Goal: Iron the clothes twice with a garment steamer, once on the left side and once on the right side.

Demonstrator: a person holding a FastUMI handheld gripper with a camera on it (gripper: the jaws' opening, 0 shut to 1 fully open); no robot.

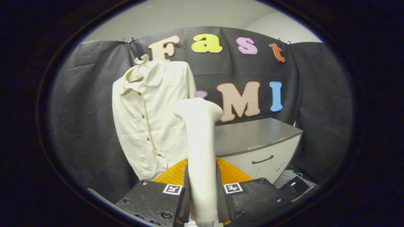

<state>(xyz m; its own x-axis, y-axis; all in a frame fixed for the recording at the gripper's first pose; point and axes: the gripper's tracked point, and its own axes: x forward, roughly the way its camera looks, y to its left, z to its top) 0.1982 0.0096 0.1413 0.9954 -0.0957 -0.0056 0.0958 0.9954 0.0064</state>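
My gripper (203, 195) clamps both fingers on the steamer (200, 151), held upright. The shirt (148, 119) hangs beyond them, leftward.

Even soft light, bowed fisheye edges

one shirt (151, 119), one steamer (200, 151), one cabinet (258, 138), one tool (203, 201)

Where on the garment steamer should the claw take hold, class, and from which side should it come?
On the long straight handle of the garment steamer, from its base end, one finger on each flat side. The claw grips it so now: the handle stands upright between the fingers, leaving the flared head free to meet the shirt hanging beyond.
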